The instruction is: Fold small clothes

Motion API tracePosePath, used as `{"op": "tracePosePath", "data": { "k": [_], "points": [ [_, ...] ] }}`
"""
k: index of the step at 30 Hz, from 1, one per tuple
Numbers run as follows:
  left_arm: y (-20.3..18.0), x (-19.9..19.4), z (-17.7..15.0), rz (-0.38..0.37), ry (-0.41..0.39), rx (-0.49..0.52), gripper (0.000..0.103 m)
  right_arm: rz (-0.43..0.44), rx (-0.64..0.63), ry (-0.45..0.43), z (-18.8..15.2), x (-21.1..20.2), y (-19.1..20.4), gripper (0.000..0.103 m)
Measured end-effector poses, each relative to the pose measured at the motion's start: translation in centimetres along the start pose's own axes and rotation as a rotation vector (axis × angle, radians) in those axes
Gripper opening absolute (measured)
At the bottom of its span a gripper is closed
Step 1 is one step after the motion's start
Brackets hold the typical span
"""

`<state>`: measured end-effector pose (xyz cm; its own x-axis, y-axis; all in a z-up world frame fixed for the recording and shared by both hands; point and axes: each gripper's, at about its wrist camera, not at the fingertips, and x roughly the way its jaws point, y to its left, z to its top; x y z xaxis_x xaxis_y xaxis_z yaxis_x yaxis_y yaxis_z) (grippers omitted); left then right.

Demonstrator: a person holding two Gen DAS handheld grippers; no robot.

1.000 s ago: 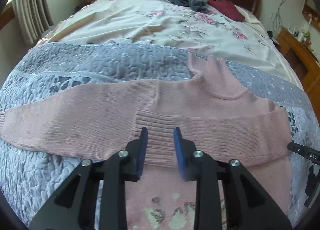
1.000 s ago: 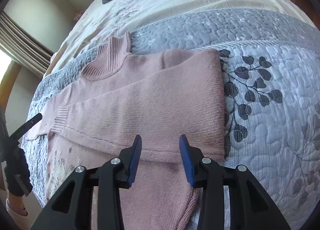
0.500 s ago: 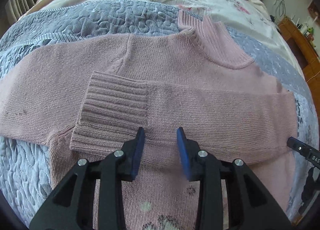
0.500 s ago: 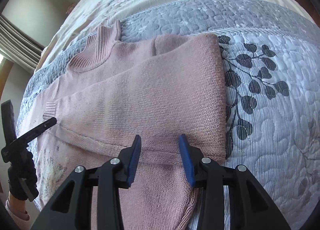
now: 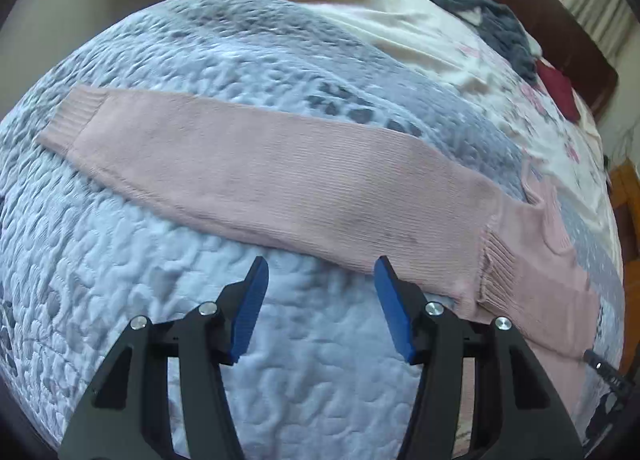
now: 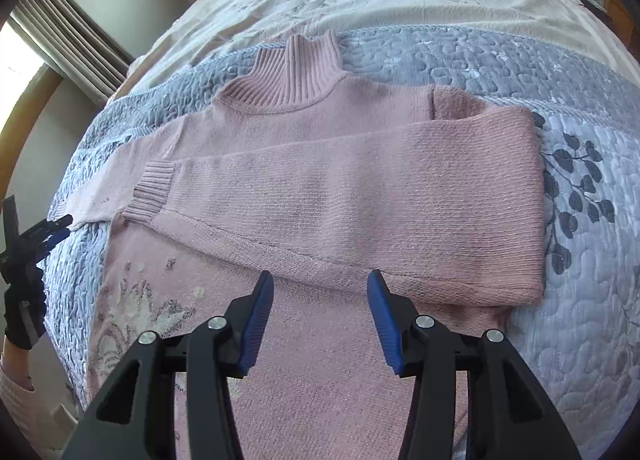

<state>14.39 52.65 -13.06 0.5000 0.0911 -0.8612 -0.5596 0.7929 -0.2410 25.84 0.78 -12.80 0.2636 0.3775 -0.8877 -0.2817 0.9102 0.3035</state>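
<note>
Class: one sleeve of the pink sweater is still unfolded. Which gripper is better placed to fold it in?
Left. The left gripper, open, hovers right beside the outstretched sleeve; the right gripper faces the already folded sleeve.

The left gripper (image 5: 320,300) now hangs over bare quilt (image 5: 160,260) beside the outstretched sleeve (image 5: 260,172), off the sweater (image 6: 340,180) body, its jaws spread wider. The right gripper (image 6: 320,316) also gapes wider.

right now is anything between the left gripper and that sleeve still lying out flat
Nothing visible. The left gripper is open over bare quilt, and the outstretched sleeve of the pink sweater lies just beyond its fingertips with only quilt between.
</note>
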Motion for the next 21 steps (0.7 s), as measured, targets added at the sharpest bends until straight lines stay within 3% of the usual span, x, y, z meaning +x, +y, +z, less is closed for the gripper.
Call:
{"op": "tracePosePath", "data": {
  "k": [4,10,21],
  "points": [
    [6.5,0.5,1.3,-0.032,0.020,-0.173,0.055,-0.013,-0.013,0.018,-0.1,1.3,0.8,0.049],
    [11.5,2.8,3.2,-0.107,0.004,-0.357,0.055,-0.037,0.004,0.041,-0.3,2.8,0.1,0.049],
    [14.7,4.8,6.5,-0.201,-0.078,-0.480,0.055,-0.048,-0.003,0.043,-0.3,3.8,-0.2,0.050]
  ]
}}
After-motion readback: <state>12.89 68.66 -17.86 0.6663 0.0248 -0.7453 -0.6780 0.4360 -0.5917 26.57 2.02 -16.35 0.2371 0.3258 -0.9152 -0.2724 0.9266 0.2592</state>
